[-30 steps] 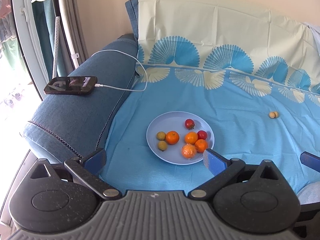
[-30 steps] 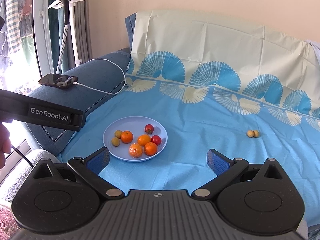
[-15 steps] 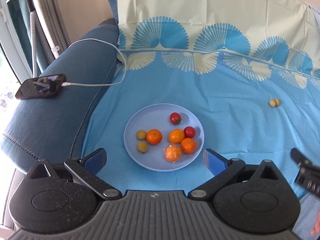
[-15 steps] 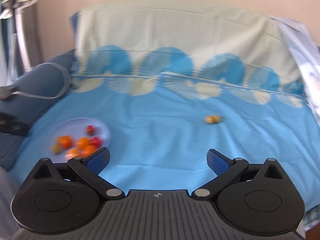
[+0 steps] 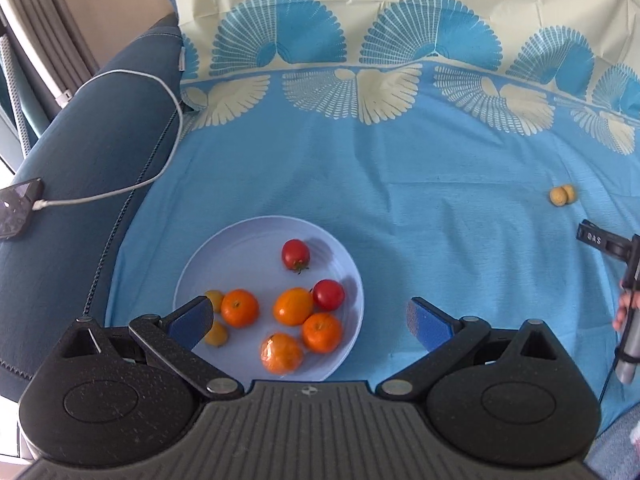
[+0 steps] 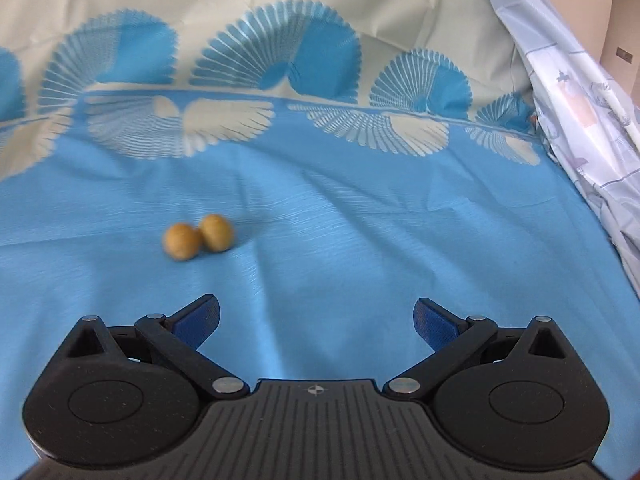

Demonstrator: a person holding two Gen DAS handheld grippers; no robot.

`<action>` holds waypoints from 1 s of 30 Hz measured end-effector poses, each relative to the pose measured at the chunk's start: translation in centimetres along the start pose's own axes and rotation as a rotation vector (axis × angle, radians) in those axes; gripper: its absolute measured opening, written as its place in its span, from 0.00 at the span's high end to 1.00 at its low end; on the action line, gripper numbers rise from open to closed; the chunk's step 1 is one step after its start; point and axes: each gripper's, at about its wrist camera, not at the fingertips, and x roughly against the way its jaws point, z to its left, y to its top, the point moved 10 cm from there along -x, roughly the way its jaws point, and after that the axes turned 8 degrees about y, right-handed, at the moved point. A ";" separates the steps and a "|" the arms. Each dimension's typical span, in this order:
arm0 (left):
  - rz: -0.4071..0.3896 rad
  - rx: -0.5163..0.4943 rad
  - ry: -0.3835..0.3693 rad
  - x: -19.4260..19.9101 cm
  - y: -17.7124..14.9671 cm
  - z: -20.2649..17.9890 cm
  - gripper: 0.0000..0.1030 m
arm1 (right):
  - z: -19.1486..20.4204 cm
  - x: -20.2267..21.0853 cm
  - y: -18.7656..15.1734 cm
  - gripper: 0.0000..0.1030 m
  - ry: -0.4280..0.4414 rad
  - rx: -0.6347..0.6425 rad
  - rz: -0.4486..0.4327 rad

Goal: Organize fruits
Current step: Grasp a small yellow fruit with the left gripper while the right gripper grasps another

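A pale blue plate (image 5: 240, 248) lies on the blue sheet and holds several oranges (image 5: 293, 306), two red tomatoes (image 5: 295, 254) and two small yellow fruits (image 5: 216, 334). My left gripper (image 5: 310, 322) is open and empty, just above the plate's near side. Two small yellow-brown fruits (image 6: 199, 235) lie touching each other on the sheet, ahead and left of my right gripper (image 6: 316, 320), which is open and empty. They also show in the left wrist view (image 5: 562, 195), far right of the plate, beyond the right tool's handle (image 5: 628, 300).
A dark blue sofa arm (image 5: 80, 184) at left carries a phone (image 5: 18, 208) on a white cable (image 5: 132, 184). The patterned sheet (image 6: 320, 208) covers seat and backrest. A crumpled pale cloth (image 6: 580, 120) hangs at the right.
My right gripper has swung right, away from the plate, and moved closer to the two loose yellow fruits. My left gripper has moved in closer over the plate. Both stay open.
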 end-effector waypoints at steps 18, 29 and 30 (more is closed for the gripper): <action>-0.057 -0.135 -0.122 -6.3 7.7 -18.0 0.00 | 0.2 -5.0 3.6 0.74 0.156 -0.001 -0.056; -0.097 -0.314 -0.333 -9.1 9.1 -35.0 0.00 | -9.9 -5.1 2.8 0.74 0.093 -0.298 -0.053; -0.085 -0.319 -0.354 -9.5 9.3 -35.9 0.00 | -9.9 -5.1 2.8 0.74 0.091 -0.293 -0.052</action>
